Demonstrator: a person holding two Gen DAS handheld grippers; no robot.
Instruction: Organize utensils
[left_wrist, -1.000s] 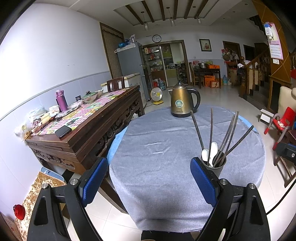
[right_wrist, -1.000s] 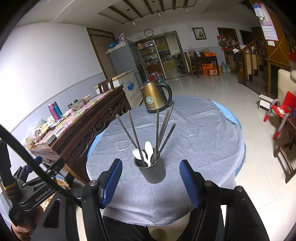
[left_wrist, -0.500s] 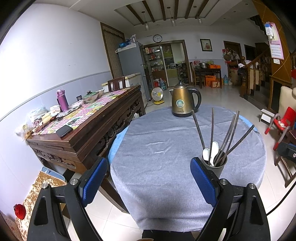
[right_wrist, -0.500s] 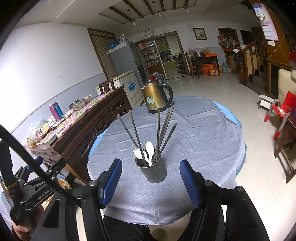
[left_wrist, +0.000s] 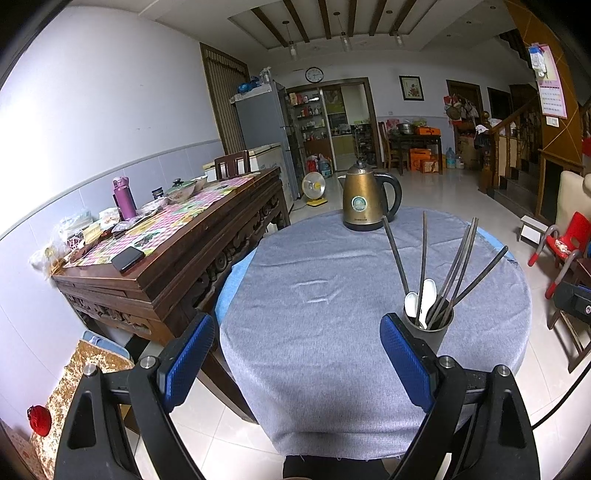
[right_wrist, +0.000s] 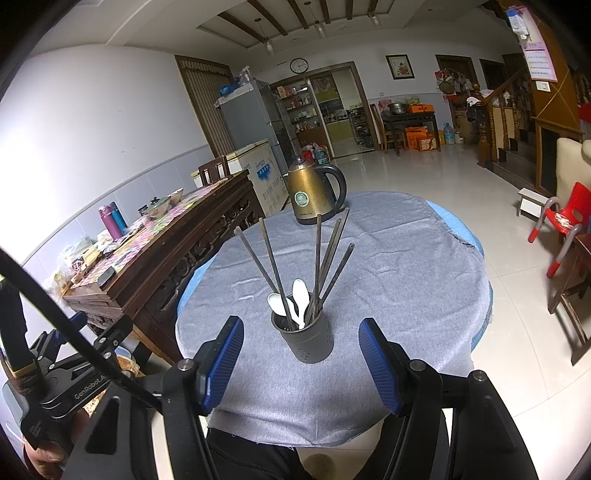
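Nearest the cameras, both grippers hang over the near edge of a round table (right_wrist: 406, 258) draped in grey cloth. The right gripper (right_wrist: 301, 356) has its jaws apart with nothing between the blue pads; the holder (right_wrist: 308, 339) stands just beyond them, centred in the gap but untouched. The left gripper (left_wrist: 297, 354) is spread wider, also empty, aimed at bare cloth with the holder (left_wrist: 430, 332) off behind its right finger.

The dark, perforated holder stands upright near the table's front edge. In it are several long dark chopsticks (right_wrist: 317, 258), fanned outward, and two white spoons (right_wrist: 299, 299), bowls up. No loose utensil shows on the cloth, so the sorting looks either finished or not begun; I cannot tell which. If more is wanted, the likely next move is for the right gripper to ease forward and close on one stick or on the holder's wall, keeping low enough not to tip the leaning sticks.

Further back a bronze kettle (right_wrist: 314, 195) stands at the far edge; its round green badge is too small to read. On the left gripper's body, seen from the right wrist, "GenRobot.A" is legible before a cable cuts it off.
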